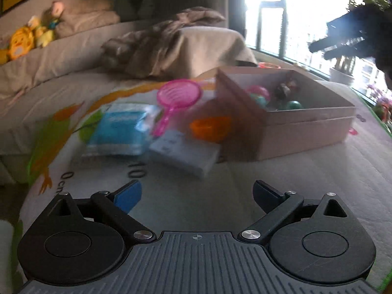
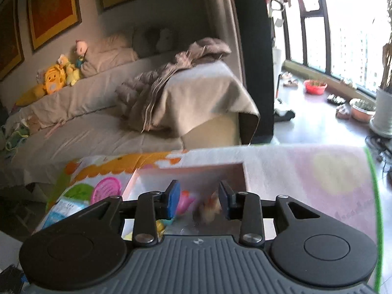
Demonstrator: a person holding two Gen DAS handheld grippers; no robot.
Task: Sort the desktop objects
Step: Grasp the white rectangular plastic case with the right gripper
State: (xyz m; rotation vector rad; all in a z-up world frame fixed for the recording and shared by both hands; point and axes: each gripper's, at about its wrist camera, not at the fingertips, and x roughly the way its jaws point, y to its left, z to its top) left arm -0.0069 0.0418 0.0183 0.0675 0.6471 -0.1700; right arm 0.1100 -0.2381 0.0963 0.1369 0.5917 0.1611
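A pink cardboard box [image 1: 306, 125] holds several small toys and sits on the patterned mat. Left of it lie a pink toy strainer [image 1: 178, 95], an orange cup [image 1: 208, 127], a blue packet [image 1: 120, 129] and a pale flat box [image 1: 183, 153]. My left gripper [image 1: 197, 196] is open and empty, low over the mat in front of these. My right gripper [image 2: 199, 202] is open and empty above the pink box [image 2: 191, 171], with toys [image 2: 208, 208] seen between its fingers. It also shows in the left wrist view [image 1: 348, 39], high at the right.
A sofa [image 2: 98, 112] with a grey jacket [image 2: 166, 80] and plush toys [image 2: 56, 78] stands behind the table. Plant pots [image 2: 362, 109] line the window at the right. The mat's green edge [image 2: 374, 196] marks the table's right side.
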